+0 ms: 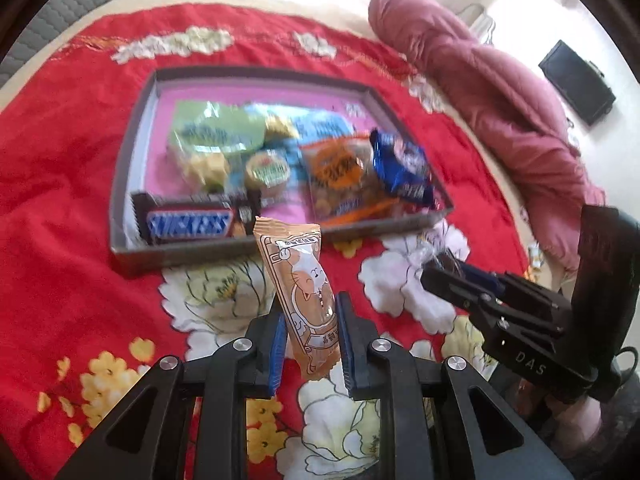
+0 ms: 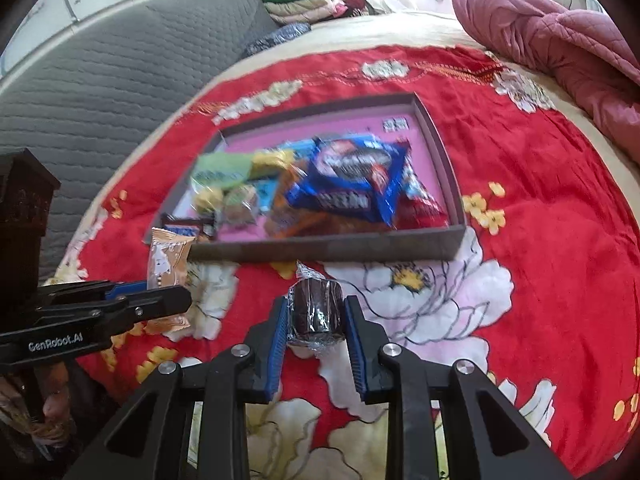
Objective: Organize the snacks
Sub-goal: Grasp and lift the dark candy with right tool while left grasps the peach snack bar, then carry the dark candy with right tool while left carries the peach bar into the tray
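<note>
Bed w/ red floral bedspread point(image 2: 540, 200), pink quilt point(image 1: 500, 92) bunched at its far side; on it a shallow box point(image 1: 128, 152) w/ pink floor holds most snacks already, incl. Snickers bar point(image 1: 188, 222) along the near wall & a blue packet point(image 2: 352, 184), print too blurred to read. Left hand-held gripper point(image 1: 310, 344) is clamped on an upright tan cat-print packet point(image 1: 298, 280), right hand-held gripper point(image 2: 316, 320) on a dark foil-wrapped cake point(image 2: 316, 308). Both hang just short of the box, prob. so each can go in next; gripper bodies read "DAS" & "GenRobot.AI".

blurred: tray snacks point(image 2: 344, 184) | print unreadable: tan packet point(image 1: 304, 292)
</note>
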Action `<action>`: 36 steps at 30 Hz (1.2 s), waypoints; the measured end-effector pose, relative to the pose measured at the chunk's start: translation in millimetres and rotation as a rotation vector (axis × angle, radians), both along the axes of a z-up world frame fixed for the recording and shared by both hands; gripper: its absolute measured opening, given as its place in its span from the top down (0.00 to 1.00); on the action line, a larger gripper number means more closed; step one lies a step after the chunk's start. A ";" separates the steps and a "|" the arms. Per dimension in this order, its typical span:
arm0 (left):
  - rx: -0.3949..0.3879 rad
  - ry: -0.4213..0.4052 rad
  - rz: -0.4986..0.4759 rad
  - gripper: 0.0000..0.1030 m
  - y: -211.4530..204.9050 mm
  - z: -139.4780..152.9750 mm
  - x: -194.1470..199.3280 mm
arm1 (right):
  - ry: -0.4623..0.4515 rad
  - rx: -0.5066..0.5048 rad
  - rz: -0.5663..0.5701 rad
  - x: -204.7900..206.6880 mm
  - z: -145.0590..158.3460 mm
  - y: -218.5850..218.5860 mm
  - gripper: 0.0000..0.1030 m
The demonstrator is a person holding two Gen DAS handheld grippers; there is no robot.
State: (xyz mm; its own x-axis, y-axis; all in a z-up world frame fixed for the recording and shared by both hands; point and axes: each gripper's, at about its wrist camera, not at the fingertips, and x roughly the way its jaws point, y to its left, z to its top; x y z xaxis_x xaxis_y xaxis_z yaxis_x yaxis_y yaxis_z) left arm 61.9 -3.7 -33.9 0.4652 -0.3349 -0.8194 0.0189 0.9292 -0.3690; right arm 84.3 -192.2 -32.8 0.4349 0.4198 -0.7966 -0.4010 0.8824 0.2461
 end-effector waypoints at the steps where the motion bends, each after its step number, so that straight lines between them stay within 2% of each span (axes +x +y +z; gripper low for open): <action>1: 0.001 -0.009 0.006 0.77 2.8 3.1 0.2 | -0.004 0.004 0.003 0.3 1.9 1.7 0.73; 11: -0.004 -0.072 0.097 0.77 39.8 15.6 14.9 | -0.030 0.052 0.014 10.8 15.7 19.5 0.73; 21: 0.040 -0.118 0.148 0.77 66.9 15.5 38.7 | -0.060 0.075 0.025 36.5 24.0 49.7 0.73; 36: 0.033 -0.052 0.115 0.77 71.8 -10.7 55.5 | -0.037 0.062 0.035 60.0 4.5 78.6 0.73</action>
